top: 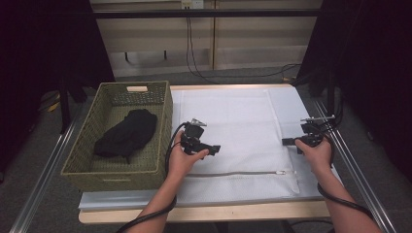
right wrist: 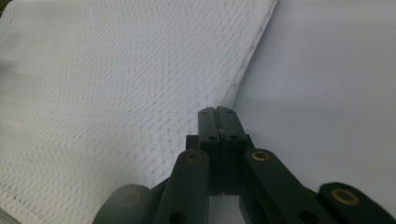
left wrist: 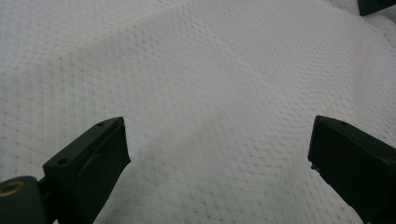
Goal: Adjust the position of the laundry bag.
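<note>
White mesh laundry bag (top: 233, 141) lies flat across the middle of the desk (top: 204, 212), zipper (top: 243, 173) running along its lower edge toward lower centre of the high view, pull at the right end. Under it a pale sheet (top: 301, 104) covers the desk top. Left of frame: olive woven basket (top: 163, 126) with a cut-out handle in its far wall, sitting just beside the bag's left edge; inside it a crumpled black garment (top: 127, 133) lies on the basket floor, toward the middle. Left gripper (top: 214, 148) is held in the left hand (top: 182, 158) at centre of frame, over the left half of the bag, pointing right; in the left gripper view its jaws stand wide apart, low in the frame, with mesh fabric (left wrist: 201, 102) filling the space between and beyond them, nothing pinched. Right gripper (top: 286, 141) is in the right hand (top: 317, 154) at right of frame, pointing left at the bag's right edge; in the right gripper view (right wrist: 217, 114) the jaws are pressed together right at the bag's side hem (right wrist: 247, 70), tips meeting the edge. Can't tell if any fabric is actually caught between them. Cables trail from both grippers down along the forearms to the bottom of frame.
</note>
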